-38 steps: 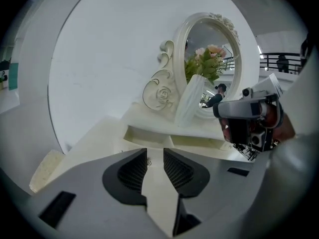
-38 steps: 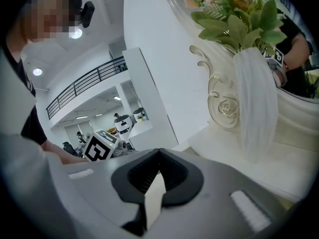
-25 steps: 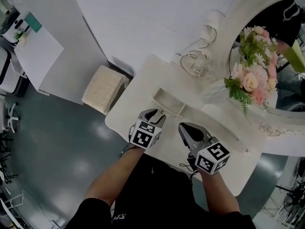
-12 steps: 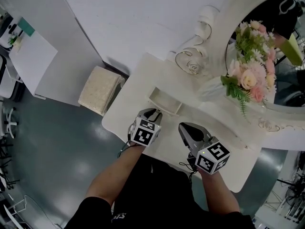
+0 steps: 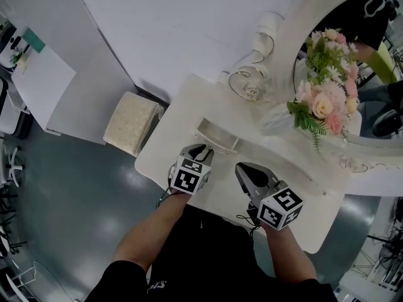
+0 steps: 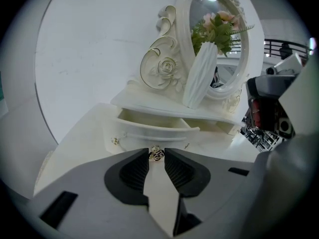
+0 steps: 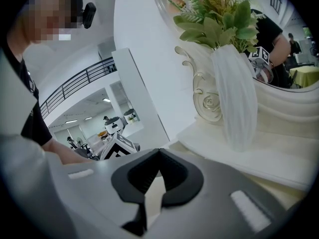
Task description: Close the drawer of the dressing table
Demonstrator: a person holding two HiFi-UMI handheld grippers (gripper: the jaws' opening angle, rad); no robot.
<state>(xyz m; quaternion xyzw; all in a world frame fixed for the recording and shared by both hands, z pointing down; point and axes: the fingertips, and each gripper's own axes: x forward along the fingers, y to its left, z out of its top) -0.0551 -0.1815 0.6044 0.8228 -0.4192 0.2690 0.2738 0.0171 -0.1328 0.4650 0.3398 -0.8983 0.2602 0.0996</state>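
The left gripper (image 5: 203, 148) pointed down and forward at the open drawer (image 6: 145, 133), which stood pulled out from the raised shelf at the back of the bench (image 5: 186, 109), directly ahead of the jaws. Its jaws had just been closing and stood part-way open. The drawer's small gold knob (image 6: 156, 154) sat right at the gap between their tips. A sliver of space showed on either side of the knob, so the pads did not clearly press on it. A second gold knob (image 6: 115, 141) showed on the drawer front to the left of the jaws.

The right gripper (image 7: 159, 151) hovered over the bench top just to the right of the left one, its jaws closed tip to tip with nothing between them.

Beyond the left gripper, behind the drawer, a white ribbed vase (image 6: 200, 76) stood upright on the shelf. It held pink flowers (image 6: 217, 25) in front of an oval mirror (image 6: 225, 59). Well off to the left gripper's left, a cushioned stool (image 5: 131, 122) stood on the floor against the bench's edge.
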